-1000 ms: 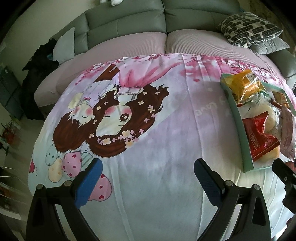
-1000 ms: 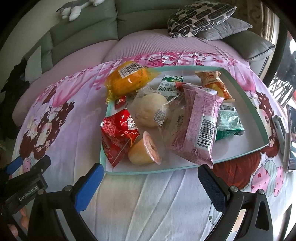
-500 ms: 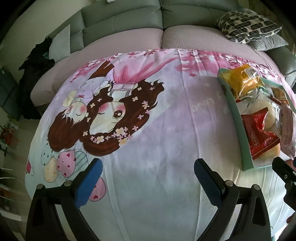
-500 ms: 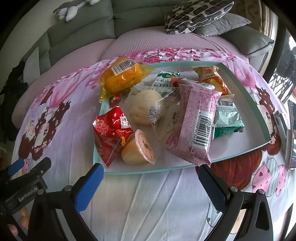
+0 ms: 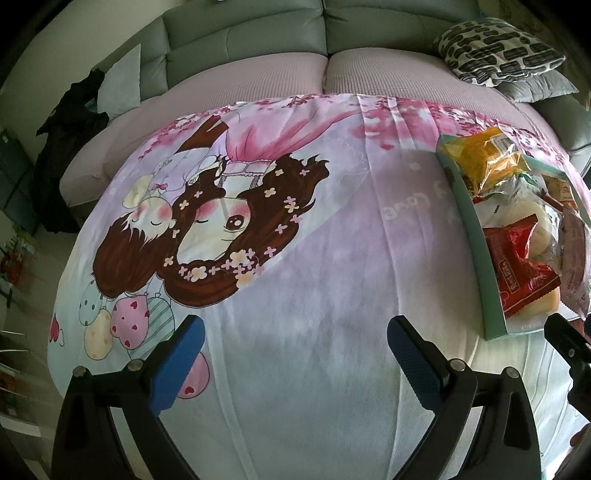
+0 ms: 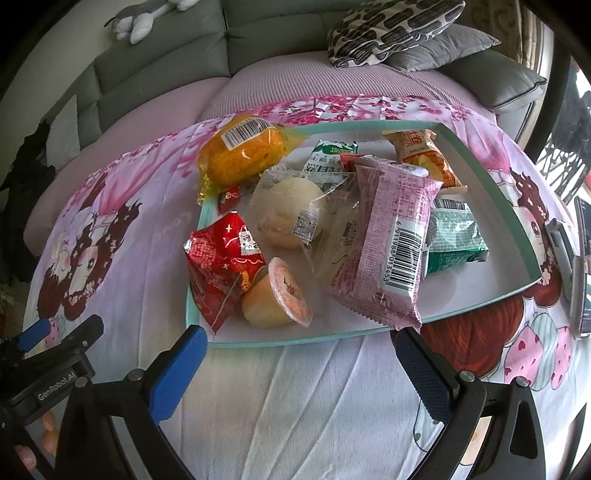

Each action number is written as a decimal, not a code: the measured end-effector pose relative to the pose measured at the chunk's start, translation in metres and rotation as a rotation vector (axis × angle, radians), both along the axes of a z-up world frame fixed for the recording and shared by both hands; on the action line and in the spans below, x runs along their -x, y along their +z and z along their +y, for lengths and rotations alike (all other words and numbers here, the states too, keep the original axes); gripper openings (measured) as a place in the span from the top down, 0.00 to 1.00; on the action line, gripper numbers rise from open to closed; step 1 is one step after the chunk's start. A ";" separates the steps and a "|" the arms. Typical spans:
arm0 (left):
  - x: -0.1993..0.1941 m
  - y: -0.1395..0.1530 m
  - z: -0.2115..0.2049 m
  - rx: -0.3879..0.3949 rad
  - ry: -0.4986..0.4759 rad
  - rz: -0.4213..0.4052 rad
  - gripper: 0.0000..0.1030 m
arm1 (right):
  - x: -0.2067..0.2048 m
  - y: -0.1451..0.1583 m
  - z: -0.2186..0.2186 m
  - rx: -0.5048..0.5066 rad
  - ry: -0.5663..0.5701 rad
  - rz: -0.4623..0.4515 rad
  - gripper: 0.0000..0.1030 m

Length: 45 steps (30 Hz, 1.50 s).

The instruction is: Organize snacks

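A shallow teal-rimmed tray (image 6: 491,184) lies on a cartoon-print cloth and holds several snacks: a yellow pack (image 6: 240,153), a red pack (image 6: 221,262), a jelly cup (image 6: 277,299), a clear-wrapped bun (image 6: 291,214), a pink pack (image 6: 388,243), a green pack (image 6: 454,236) and an orange pack (image 6: 421,155). My right gripper (image 6: 299,354) is open and empty just in front of the tray's near rim. My left gripper (image 5: 295,350) is open and empty over bare cloth, left of the tray (image 5: 476,236). The left gripper also shows in the right wrist view (image 6: 55,339).
The cloth (image 5: 258,221) covers a table in front of a grey sofa (image 5: 280,33) with a patterned cushion (image 6: 391,26). Phones or similar devices (image 6: 576,266) lie at the table's right edge. A dark garment (image 5: 70,155) hangs at the left.
The right gripper has moved a little closer to the tray's near rim. The left view has shifted slightly. Both grippers stay open and empty.
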<state>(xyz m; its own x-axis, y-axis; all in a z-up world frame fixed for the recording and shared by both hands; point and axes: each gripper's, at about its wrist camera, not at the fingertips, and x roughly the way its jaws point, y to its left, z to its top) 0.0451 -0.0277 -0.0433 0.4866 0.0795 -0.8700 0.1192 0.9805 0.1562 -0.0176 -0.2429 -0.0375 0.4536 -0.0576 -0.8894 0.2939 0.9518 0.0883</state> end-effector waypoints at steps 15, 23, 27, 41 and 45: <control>0.000 -0.004 -0.002 -0.010 -0.002 0.013 0.04 | 0.000 -0.001 0.000 -0.010 -0.006 0.002 0.00; -0.001 -0.005 -0.002 -0.010 -0.001 0.017 0.04 | 0.000 -0.002 -0.001 -0.012 -0.007 0.003 0.00; -0.001 -0.005 -0.002 -0.009 -0.003 0.016 0.04 | 0.000 -0.002 -0.001 -0.011 -0.009 0.003 0.00; -0.001 -0.004 -0.002 -0.010 -0.002 0.016 0.04 | 0.000 -0.002 0.000 -0.012 -0.010 0.003 0.00; 0.000 -0.004 -0.002 -0.009 -0.001 0.016 0.04 | 0.000 -0.002 0.000 -0.012 -0.010 0.003 0.00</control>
<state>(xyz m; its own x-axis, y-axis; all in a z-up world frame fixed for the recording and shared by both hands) 0.0455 -0.0297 -0.0478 0.4731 0.0872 -0.8767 0.1224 0.9789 0.1635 -0.0173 -0.2428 -0.0398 0.4502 -0.0512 -0.8914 0.3035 0.9477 0.0988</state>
